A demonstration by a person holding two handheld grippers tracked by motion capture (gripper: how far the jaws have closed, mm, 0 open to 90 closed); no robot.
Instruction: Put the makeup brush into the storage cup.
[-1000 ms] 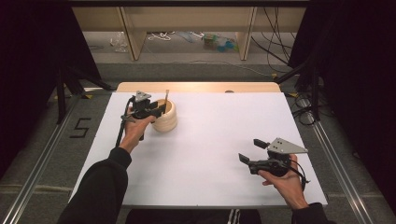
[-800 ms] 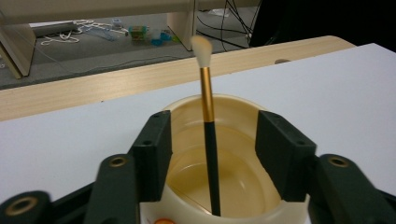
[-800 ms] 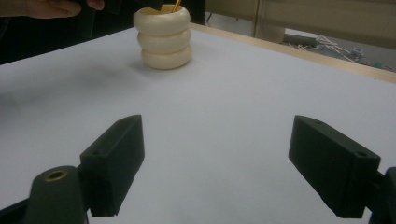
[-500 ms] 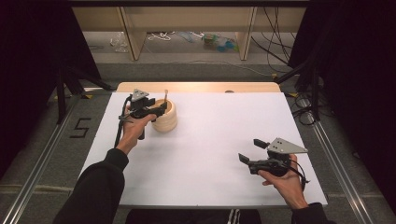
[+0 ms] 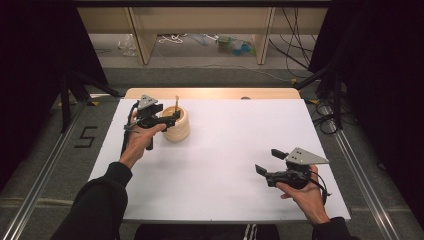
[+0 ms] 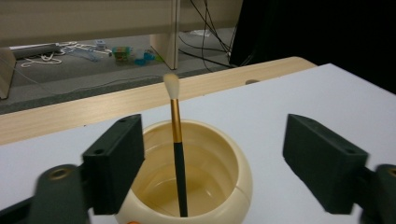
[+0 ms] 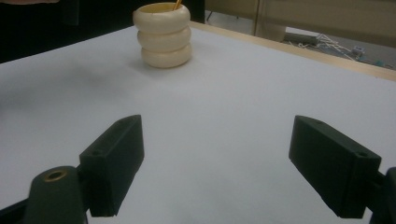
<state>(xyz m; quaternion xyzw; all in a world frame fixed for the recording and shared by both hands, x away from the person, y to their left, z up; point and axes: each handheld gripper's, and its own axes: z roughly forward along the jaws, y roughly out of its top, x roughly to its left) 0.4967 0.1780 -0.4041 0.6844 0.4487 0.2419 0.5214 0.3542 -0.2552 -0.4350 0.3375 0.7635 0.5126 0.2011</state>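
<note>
A cream ribbed cup (image 5: 178,128) stands at the far left of the white table (image 5: 225,150). In it a thin brush (image 5: 176,103) stands upright, with a black and gold handle and pale bristles on top. My left gripper (image 5: 172,119) is level with the cup's rim on its left side and is open. In the left gripper view its jaws stand wide on either side of the cup (image 6: 236,179) and the brush (image 6: 177,154), touching neither. My right gripper (image 5: 268,161) hovers open over the front right of the table with nothing in it; far ahead of it stands the cup (image 7: 162,35).
A wooden strip (image 5: 215,93) runs along the table's far edge. Beyond it are wooden shelf legs (image 5: 141,35) and loose cables (image 5: 175,39) on the floor. Metal rails (image 5: 360,170) flank the table.
My left gripper has drawn slightly to the left, away from the cup. The brush, the cup and my right gripper have stayed put.
</note>
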